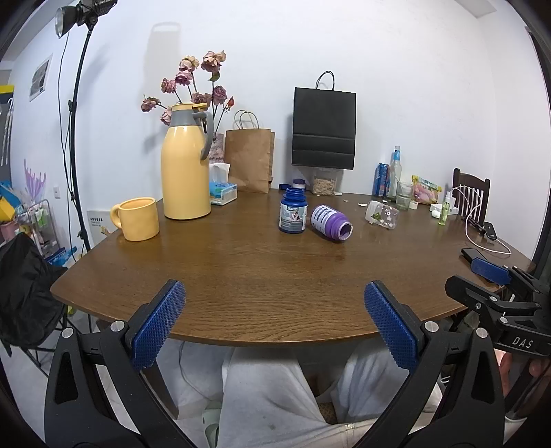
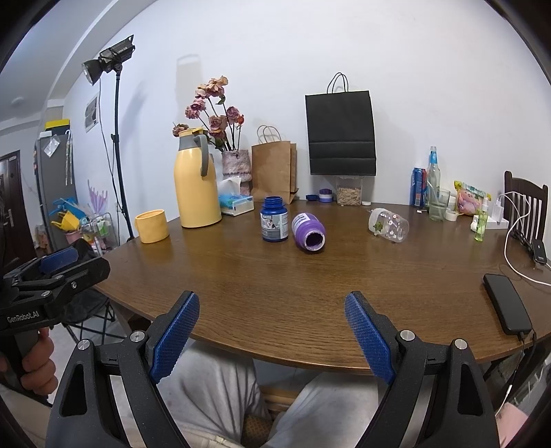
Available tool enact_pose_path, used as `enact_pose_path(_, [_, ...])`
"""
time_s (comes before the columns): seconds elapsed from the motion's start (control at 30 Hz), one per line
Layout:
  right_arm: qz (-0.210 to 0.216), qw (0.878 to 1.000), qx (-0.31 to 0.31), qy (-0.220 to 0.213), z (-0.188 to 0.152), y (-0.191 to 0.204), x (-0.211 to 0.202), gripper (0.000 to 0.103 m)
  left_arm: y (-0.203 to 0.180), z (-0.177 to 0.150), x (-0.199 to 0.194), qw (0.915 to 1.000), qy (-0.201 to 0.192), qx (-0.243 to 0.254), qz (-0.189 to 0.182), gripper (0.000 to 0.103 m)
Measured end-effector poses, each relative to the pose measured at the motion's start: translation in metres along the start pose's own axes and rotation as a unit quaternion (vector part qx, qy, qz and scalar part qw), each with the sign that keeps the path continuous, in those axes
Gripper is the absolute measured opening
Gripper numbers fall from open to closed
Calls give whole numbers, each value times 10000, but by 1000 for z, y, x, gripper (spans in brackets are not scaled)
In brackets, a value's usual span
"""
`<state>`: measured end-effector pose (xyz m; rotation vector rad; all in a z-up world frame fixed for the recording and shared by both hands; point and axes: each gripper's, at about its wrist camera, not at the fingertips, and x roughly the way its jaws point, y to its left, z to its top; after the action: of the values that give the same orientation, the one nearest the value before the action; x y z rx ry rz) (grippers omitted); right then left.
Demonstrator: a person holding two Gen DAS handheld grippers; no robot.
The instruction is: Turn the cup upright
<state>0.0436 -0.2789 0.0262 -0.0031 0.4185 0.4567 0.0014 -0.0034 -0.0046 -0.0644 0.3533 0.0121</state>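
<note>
Bright, even indoor light. A studio lamp [image 1: 74,15] sits at eleven o'clock. Soft shadows fall on the white wall [image 1: 413,86]. Fisheye bends the edges; corners go black.

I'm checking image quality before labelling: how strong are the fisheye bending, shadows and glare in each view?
Left wrist view: the table edge bows strongly, corners are vignetted black, the flask throws a soft shadow on the wall, and a mild sheen lies near the purple bottle. Right wrist view: the same bowing and dark corners, the lamp points away, and there is no harsh glare; both are sharp.
</note>
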Motion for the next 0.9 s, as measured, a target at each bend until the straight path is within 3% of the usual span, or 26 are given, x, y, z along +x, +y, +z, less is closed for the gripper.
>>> enact_pose_path(0.9, [-7,10000,6,3,0,-2,0,90,-1,0,-2,10000,-8,8,-4,103])
